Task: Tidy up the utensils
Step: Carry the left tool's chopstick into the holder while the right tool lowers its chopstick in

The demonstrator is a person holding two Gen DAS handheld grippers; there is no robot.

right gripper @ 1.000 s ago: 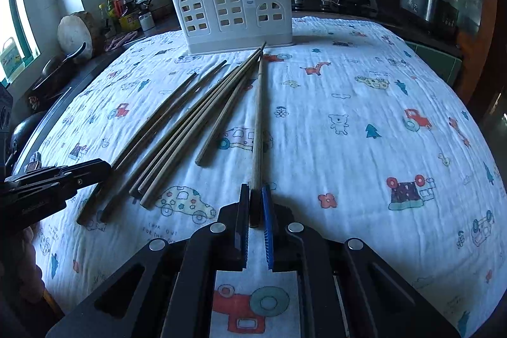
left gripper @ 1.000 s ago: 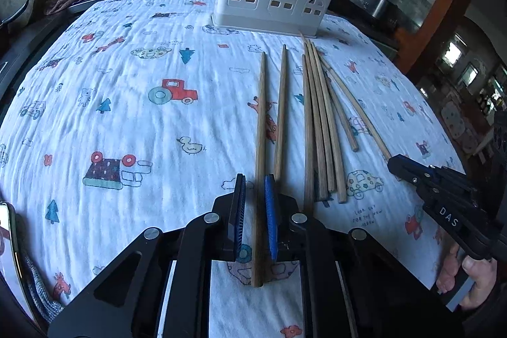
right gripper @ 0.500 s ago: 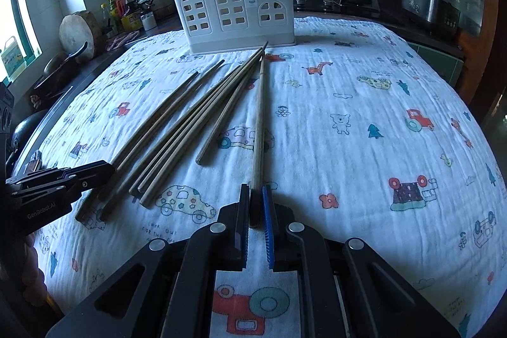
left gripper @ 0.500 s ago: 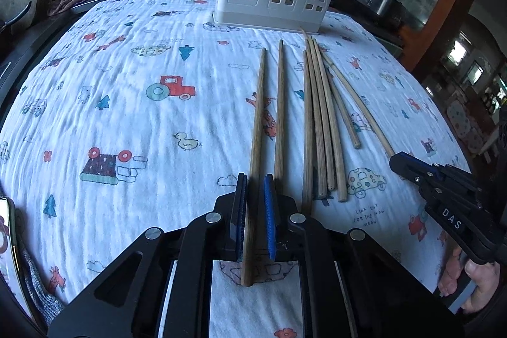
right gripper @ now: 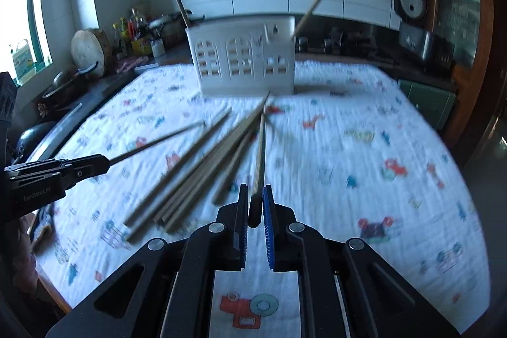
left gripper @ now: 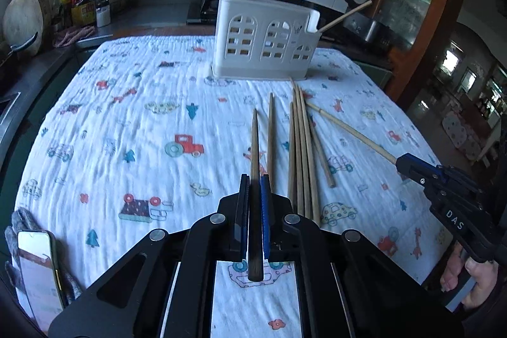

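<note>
The left tongs (left gripper: 252, 201) are clamped on a dark brown wooden chopstick (left gripper: 254, 148), which runs between the blue pads and points away toward the far side, its thick end sticking out behind the pads. The right tongs (right gripper: 255, 205) are clamped on the thick end of a pale wooden chopstick (right gripper: 260, 148), whose tip reaches toward the far side; that view is blurred. In the left wrist view the right tongs are seen at the right edge, held by a hand (left gripper: 469, 277), with the pale chopstick slanting off to the far left.

Both chopsticks are held above a surface covered with a white cloth printed with small cartoon vehicles and animals (left gripper: 126, 129). On the cloth, between the two tongs, a loose bundle of light brown wooden chopsticks (left gripper: 301, 154) is laid, with one single chopstick (left gripper: 270, 132) lying just left of it.

At the far side a white plastic utensil holder with arched window cut-outs (left gripper: 263, 43) is set upright; one stick stands in its left end and another leans out of its right end.

At the near left edge a phone (left gripper: 39, 271) is seen.
</note>
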